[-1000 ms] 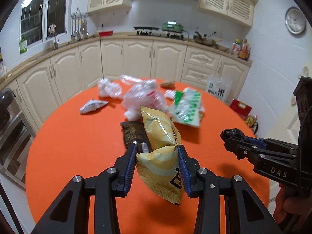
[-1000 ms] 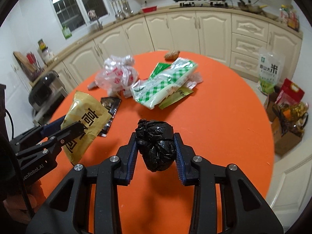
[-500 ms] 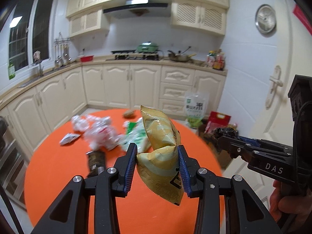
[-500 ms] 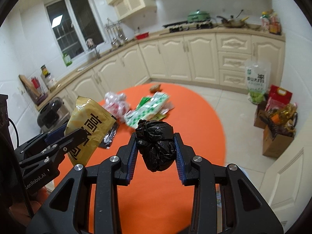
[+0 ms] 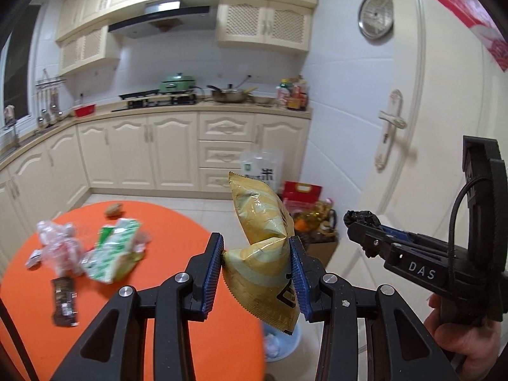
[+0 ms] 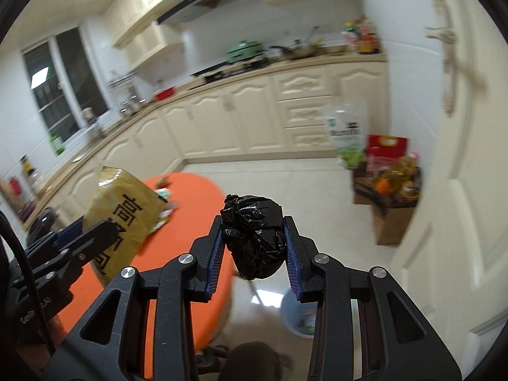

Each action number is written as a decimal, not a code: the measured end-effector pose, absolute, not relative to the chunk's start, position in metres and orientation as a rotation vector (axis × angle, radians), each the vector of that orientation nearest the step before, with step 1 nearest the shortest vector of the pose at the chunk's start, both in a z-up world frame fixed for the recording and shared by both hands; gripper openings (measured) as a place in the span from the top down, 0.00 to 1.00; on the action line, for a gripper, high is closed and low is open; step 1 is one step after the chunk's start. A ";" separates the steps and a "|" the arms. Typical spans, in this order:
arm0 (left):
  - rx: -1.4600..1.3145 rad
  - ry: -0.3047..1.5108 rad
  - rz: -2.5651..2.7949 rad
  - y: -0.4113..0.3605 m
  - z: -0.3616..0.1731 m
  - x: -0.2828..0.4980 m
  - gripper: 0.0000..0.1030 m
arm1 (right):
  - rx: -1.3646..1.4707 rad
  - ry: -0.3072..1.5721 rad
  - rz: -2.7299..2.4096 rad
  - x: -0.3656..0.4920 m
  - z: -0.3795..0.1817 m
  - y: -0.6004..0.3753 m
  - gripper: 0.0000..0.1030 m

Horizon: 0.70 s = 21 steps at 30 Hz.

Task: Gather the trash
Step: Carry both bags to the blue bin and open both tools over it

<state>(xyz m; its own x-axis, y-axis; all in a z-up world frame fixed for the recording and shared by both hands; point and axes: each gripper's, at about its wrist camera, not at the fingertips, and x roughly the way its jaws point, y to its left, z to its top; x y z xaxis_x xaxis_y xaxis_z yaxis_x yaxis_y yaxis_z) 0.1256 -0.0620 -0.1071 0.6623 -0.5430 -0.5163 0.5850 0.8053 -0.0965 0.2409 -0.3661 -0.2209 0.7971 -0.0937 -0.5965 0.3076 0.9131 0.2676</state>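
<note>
Cream cabinets (image 5: 171, 155), pale tiled floor (image 6: 285, 184) (glossy), white door (image 5: 412, 127)

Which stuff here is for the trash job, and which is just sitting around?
For the job:
yellow bag in left gripper
black bag in right gripper
green wrapper
plastic bag
dark wrapper
blue bin

Just there:
clock
green pot
rice bag
</note>
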 end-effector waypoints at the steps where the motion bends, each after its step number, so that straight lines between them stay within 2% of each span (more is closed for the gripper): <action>1: 0.081 0.561 -0.647 -0.070 -0.109 0.129 0.64 | 0.369 0.618 -0.244 0.238 -0.223 -0.374 0.68; 8: 0.100 0.637 -0.698 -0.126 -0.139 0.166 0.64 | 0.392 0.665 -0.305 0.232 -0.248 -0.411 0.68; 21: 0.181 0.788 -0.687 -0.208 -0.199 0.241 0.64 | 0.501 0.821 -0.272 0.266 -0.344 -0.451 0.68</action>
